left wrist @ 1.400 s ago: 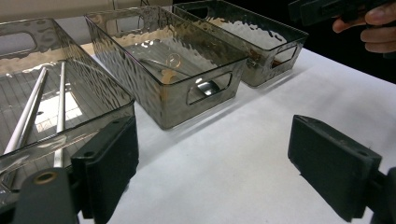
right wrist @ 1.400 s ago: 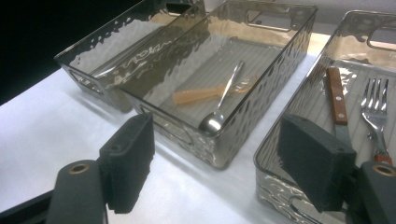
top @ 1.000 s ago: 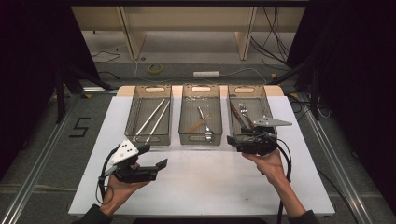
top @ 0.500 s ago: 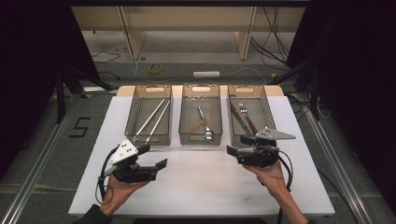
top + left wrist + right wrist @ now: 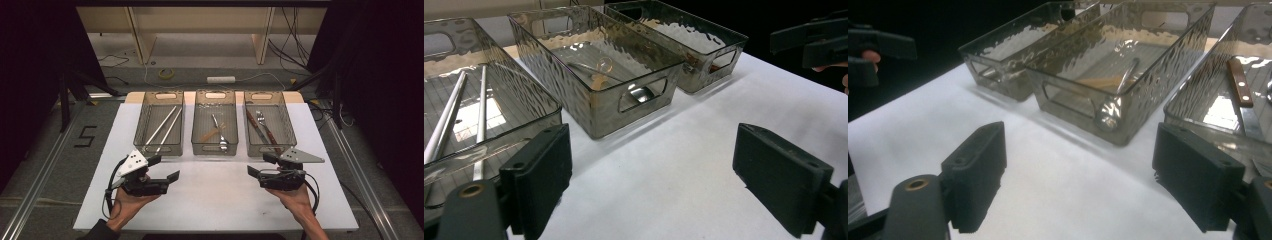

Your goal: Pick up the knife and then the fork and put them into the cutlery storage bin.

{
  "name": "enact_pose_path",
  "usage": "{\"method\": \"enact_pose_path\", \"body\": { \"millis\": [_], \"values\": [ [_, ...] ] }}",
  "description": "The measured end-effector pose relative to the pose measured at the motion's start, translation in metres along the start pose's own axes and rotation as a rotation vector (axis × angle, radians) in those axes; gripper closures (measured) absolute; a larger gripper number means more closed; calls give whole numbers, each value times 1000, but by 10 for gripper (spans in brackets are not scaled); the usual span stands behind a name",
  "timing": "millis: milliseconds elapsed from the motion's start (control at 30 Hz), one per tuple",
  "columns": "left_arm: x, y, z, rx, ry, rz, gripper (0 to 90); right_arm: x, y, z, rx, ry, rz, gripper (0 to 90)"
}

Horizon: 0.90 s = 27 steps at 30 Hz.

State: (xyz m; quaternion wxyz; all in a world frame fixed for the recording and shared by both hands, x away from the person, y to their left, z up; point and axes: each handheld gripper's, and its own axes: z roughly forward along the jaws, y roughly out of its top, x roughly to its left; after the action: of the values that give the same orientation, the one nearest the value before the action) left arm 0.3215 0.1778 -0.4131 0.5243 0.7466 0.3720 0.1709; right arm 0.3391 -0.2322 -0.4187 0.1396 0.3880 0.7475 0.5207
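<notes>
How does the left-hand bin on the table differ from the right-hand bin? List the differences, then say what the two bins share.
The left-hand bin holds two long plain metal rods lying side by side; the right-hand bin holds a fork and a knife with brown handles. The rods slant up to the right in the high view; the knife and fork slant the other way. Both bins are clear, rippled, rectangular, with cut-out handles, standing in one row.

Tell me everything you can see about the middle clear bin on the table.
The middle bin is a clear, grey-tinted rectangular box of rippled plastic, as it looks, with a slot handle cut in each short end. It stands upright on the white table cover, in line with two matching bins, apart from both. Inside lie a metal spoon and a wooden utensil, crossing. No gripper touches it.
</notes>
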Motion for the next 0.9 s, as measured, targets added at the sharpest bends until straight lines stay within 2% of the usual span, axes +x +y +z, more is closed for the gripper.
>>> {"method": "enact_pose_path", "body": {
  "millis": [400, 467, 900],
  "values": [
    [0, 0, 0, -7, -10, -5, 157, 0, -13, -12, -19, -19, -4, 167],
    [0, 0, 0, -8, -10, -7, 157, -1, -16, -12, -9, -23, 7, 167],
    [1, -1, -2, -11, -12, -14, 157, 3, -27, -17, 20, -42, -16, 168]
  ]
}}
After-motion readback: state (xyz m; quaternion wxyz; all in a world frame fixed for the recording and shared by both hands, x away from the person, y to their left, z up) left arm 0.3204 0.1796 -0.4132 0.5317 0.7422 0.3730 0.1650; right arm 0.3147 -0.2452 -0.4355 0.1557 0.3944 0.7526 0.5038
